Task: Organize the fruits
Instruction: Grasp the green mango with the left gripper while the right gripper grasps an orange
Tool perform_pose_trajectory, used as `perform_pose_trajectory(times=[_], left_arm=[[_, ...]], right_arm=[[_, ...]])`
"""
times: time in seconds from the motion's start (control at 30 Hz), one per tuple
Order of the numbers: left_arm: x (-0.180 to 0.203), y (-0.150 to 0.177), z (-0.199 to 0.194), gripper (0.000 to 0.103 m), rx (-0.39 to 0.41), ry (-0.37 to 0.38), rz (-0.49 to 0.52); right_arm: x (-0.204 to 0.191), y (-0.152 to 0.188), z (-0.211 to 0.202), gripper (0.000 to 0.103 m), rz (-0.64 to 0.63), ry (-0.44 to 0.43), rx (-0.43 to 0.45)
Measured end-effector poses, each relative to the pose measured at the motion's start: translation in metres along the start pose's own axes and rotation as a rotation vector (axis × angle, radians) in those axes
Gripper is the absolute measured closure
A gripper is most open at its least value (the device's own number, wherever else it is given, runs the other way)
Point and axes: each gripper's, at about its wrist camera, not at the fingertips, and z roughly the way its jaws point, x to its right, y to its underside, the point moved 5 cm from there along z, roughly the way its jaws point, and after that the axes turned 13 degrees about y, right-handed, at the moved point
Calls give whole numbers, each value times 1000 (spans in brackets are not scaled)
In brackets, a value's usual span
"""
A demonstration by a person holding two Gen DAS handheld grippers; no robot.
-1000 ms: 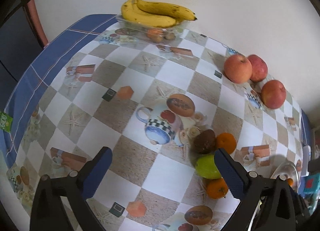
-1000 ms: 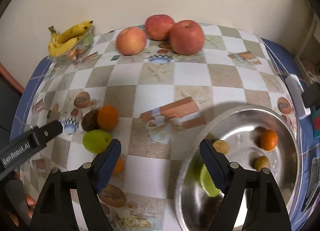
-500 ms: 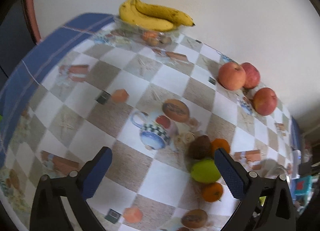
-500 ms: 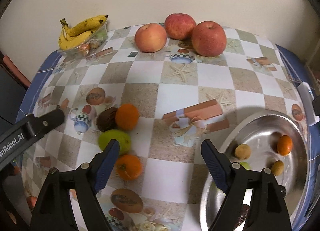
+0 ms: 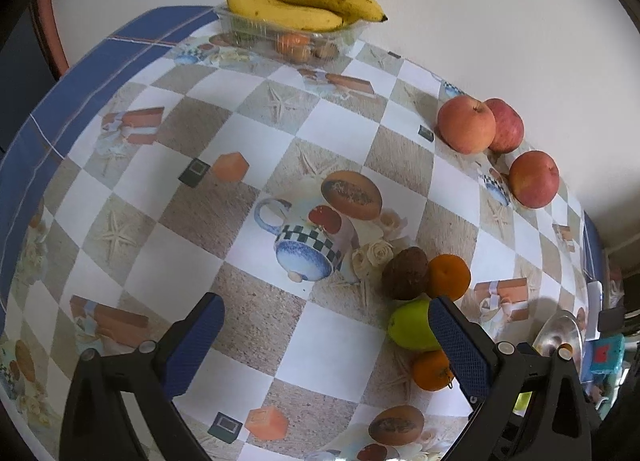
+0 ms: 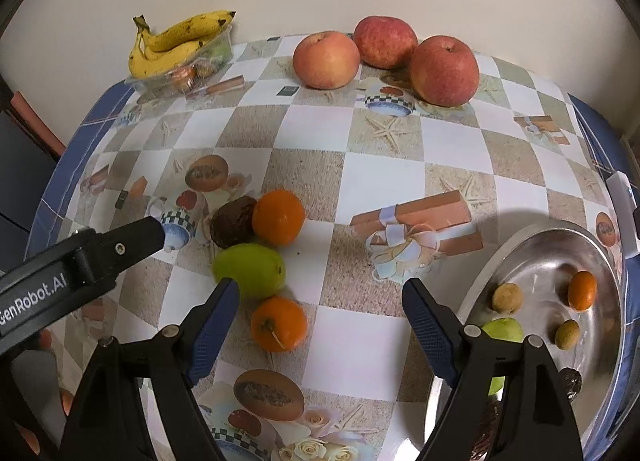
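Fruits lie in a tight cluster near the middle of your surface (image 6: 384, 181): a brown fruit (image 6: 233, 221) touching an orange (image 6: 278, 217), a green fruit (image 6: 249, 270) just in front of them, and a second orange (image 6: 279, 324) nearest you, stem end turned toward your right camera. Your right hand-held gripper (image 6: 320, 325) is spread wide and holds nothing; that near orange sits between its fingers, and the left fingertip covers part of the green fruit. Your left hand-held gripper (image 5: 326, 341) is also spread and empty, its right finger hiding part of the green fruit (image 5: 410, 327) and of the near orange (image 5: 432, 370). The green fruit's long axis runs roughly left to right in the right view. A metal bowl (image 6: 532, 237) at the right edge holds several small fruits; your right finger cuts off a green one (image 6: 504, 329), and dark items at the bowl's near rim are too obscured to name. Three apples (image 6: 444, 70) stand along the back wall, and bananas (image 6: 176, 45) rest on a clear tray (image 6: 160, 81) in the far left corner, tips pointing right. Bare surface lies between the cluster and the bowl. The blue cloth border marks the left and right edges.
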Motion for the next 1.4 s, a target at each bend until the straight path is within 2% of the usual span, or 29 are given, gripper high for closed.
perform_pose_trajectory(times=[0.4,0.57,0.7,0.83,0.9,1.0,1.03,1.1,1.17,1.2,1.4], left_arm=[[-1,10,26,0,-83,27,-24],[8,15,38,0,-128,33,8],[12,15,44,0,-141,75,-9],[18,17,50,2,-154,118,-19],[22,19,56,7,-168,148,-23],[31,19,57,19,-160,182,-1],[34,19,57,26,-164,208,-1],[36,20,57,36,-172,258,-20],[39,20,59,52,-184,323,-50],[39,21,59,55,-185,340,-61],[36,23,57,55,-183,362,-98]], right_arm=[[-13,14,27,19,-37,5,-79],[-16,20,36,19,-49,24,-99],[-14,19,34,19,-32,20,-87],[-14,18,32,27,-16,-9,-89],[-16,18,31,30,-20,-18,-86],[-21,17,28,48,-25,-63,-81],[-22,17,28,54,-23,-75,-83],[-24,17,28,57,-15,-92,-85],[-24,16,29,61,-8,-106,-88],[-24,16,29,61,-7,-109,-88],[-26,17,28,65,-12,-119,-90]])
